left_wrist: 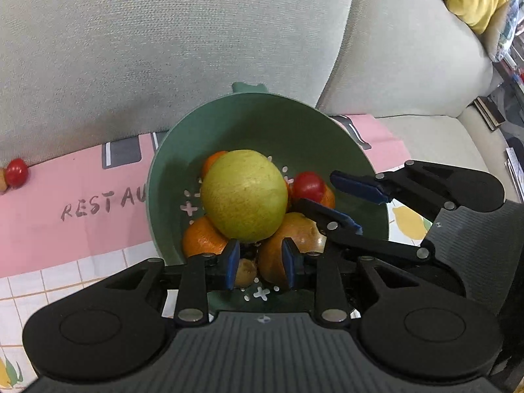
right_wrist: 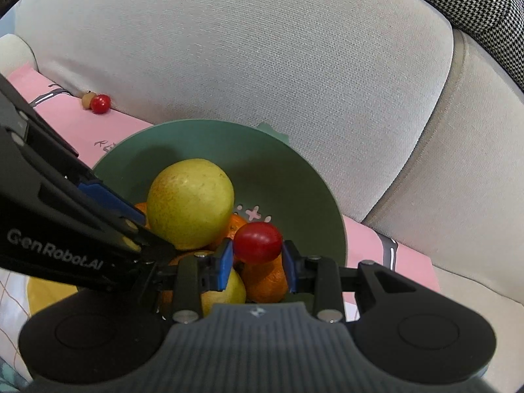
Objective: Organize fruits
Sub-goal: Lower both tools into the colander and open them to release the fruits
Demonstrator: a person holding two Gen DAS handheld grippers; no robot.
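Blue-padded jaws of the right gripper (right_wrist: 257, 252) are found closed on a cherry tomato (right_wrist: 257, 242). The pads appear to bear on both of its sides, and it is held at the very tips. The left gripper (left_wrist: 260, 260) is found with its jaws drawn together. Nothing is gripped between them; only fruit lying lower in the bowl is seen through the gap.

Both grippers are pointed steeply down into a green perforated bowl (left_wrist: 157, 177), the right one entering from the right side of the left wrist view. The held tomato is carried just above the pile, over an orange (right_wrist: 265, 281) and just right of a large yellow-green fruit (right_wrist: 190, 203), which lies on top of the heap, directly ahead of the left gripper. The tomato is roundish, so no long axis need be allowed for.

It is judged that release requires only a parting of the right jaws. The fall would be short, though a roll off the orange cannot be ruled out.

A second cherry tomato (left_wrist: 16, 172) is noted outside the bowl, on the pink cloth (left_wrist: 82, 222) against the grey sofa back (left_wrist: 163, 49), well to the left, with a small tan object touching it. It lies on the left gripper's side and is judged the nearer reach for that hand.
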